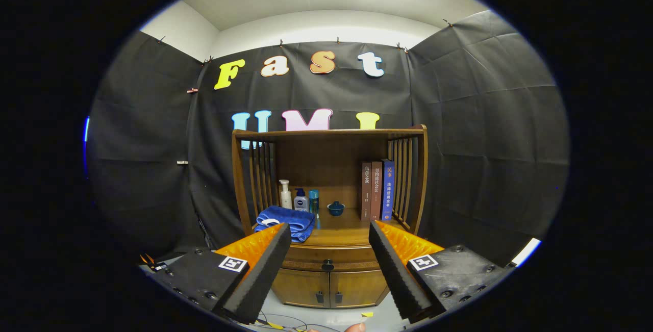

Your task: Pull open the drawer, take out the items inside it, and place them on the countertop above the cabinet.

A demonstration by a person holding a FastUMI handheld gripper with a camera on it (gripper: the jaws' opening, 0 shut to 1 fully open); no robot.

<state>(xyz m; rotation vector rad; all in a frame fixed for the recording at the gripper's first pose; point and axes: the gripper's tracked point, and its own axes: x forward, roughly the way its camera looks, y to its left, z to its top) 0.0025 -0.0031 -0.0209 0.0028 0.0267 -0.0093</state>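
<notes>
The tongs (330, 250) are standing wide open and holding nothing, framing the drawer knob (327, 264), probably for aiming. The drawer (326, 260) is sitting closed just below the surface (336, 237) carrying the blue towel (285, 222).

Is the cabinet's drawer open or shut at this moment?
Shut: the wooden drawer with the dark knob sits flush with the cabinet front, beyond the open tool.

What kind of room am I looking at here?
Probably a staged recording booth: black cloth walls surround a wooden cabinet holding books and a folded towel. The open gripper faces its closed drawer.
</notes>
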